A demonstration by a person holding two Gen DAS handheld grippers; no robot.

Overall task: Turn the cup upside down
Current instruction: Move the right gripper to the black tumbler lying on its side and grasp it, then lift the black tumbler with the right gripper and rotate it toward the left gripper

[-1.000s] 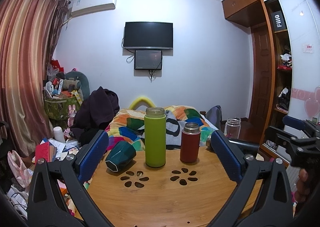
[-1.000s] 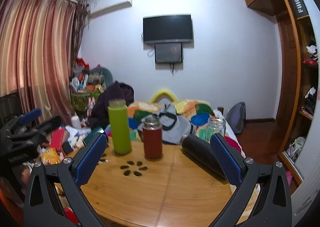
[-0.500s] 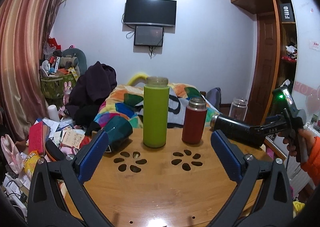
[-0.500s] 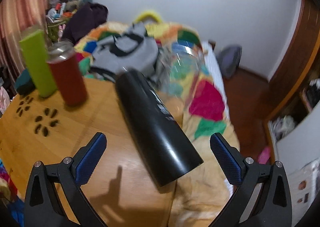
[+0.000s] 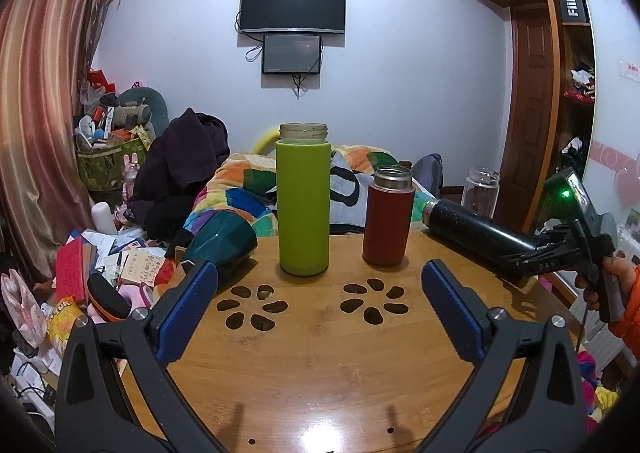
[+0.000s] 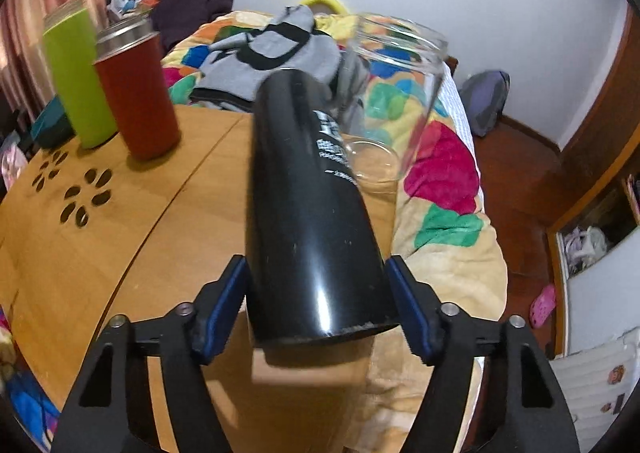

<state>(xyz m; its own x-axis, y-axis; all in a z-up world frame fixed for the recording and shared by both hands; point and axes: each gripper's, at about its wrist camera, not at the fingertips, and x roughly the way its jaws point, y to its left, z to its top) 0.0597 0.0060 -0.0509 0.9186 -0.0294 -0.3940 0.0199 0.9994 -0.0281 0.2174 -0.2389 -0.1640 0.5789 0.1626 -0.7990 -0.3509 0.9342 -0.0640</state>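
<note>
A black cylindrical cup (image 6: 308,209) lies on its side at the right of the round wooden table (image 6: 168,245). My right gripper (image 6: 316,317) is shut on its base end, with the blue pads pressed against both sides. In the left wrist view the black cup (image 5: 476,235) points left with its metal mouth near the red cup, and the right gripper (image 5: 560,249) grips its far end. My left gripper (image 5: 320,305) is open and empty above the table's near half.
A tall green bottle (image 5: 304,201) and a red cup (image 5: 388,215) stand upright mid-table. A dark teal cup (image 5: 224,241) lies on its side at the left edge. A clear glass jar (image 6: 396,93) stands behind the black cup. A bed with a colourful blanket lies beyond.
My right gripper moved in along the black cup and closed on its base end. The left gripper drew slightly closer to the table and stayed open.
</note>
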